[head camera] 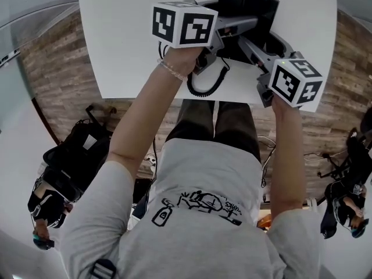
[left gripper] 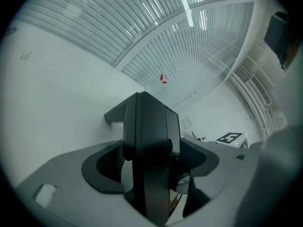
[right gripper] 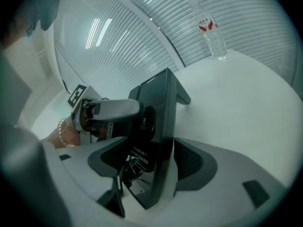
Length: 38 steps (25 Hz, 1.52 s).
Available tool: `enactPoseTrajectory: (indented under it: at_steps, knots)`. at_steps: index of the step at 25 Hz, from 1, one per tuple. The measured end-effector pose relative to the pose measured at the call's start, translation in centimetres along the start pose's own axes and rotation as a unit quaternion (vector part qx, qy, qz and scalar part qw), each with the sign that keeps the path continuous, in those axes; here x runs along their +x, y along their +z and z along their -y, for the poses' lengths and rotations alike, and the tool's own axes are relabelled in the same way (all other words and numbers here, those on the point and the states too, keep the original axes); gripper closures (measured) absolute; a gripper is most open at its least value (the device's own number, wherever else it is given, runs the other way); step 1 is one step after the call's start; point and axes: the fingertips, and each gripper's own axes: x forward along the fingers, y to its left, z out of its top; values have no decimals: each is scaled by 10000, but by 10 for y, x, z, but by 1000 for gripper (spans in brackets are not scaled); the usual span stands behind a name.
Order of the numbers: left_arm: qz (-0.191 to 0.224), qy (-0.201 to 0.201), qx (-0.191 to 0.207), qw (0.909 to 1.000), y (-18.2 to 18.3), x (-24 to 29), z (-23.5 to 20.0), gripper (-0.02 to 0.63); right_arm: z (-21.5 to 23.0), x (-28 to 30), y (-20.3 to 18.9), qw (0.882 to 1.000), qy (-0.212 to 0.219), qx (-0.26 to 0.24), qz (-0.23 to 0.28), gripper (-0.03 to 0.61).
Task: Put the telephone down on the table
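A black telephone (head camera: 251,4) is at the far middle of the white table (head camera: 116,39), its coiled cord (head camera: 207,83) trailing toward the near edge. My left gripper (head camera: 247,23) reaches it from the left and my right gripper (head camera: 247,42) from the right. In the left gripper view the telephone (left gripper: 149,136) stands edge-on between the jaws of the left gripper (left gripper: 151,162), with a thin light gap at the left pad. In the right gripper view the right gripper (right gripper: 151,167) has its pads closed against the tilted telephone (right gripper: 158,108). The left gripper (right gripper: 111,109) shows beyond it.
A clear water bottle (right gripper: 211,32) with a red label stands far off on the table, seen small in the left gripper view as the bottle (left gripper: 164,78). Below the table's near edge (head camera: 174,97) lie wood flooring, black bags (head camera: 75,156) and cables.
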Motion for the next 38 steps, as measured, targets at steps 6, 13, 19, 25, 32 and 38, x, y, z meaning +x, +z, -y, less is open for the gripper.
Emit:
enactPoseTrajectory:
  at_steps: [6, 13, 19, 25, 32, 38]
  knots:
    - [390, 488, 31, 9980, 5, -36, -1, 242, -7, -29, 24, 9986, -325, -236, 330, 308]
    - [801, 874, 143, 9928, 6, -93, 21, 242, -27, -70, 51, 9926, -687, -837, 543, 308]
    - [1331, 1092, 392, 9843, 16, -137, 57, 245, -59, -101, 74, 9825, -843, -1460, 788, 315]
    - [1662, 1080, 799, 9769, 24, -170, 102, 319, -97, -136, 95, 9684, -998, -1993, 1116, 363]
    - [2051, 978, 1345, 9645, 40, -207, 155, 478, -143, -177, 118, 9538, -1029, -2331, 1593, 430]
    - [2208, 879, 1831, 9539, 44, -217, 199, 546, -177, -207, 129, 9427, -1031, -2571, 1861, 454]
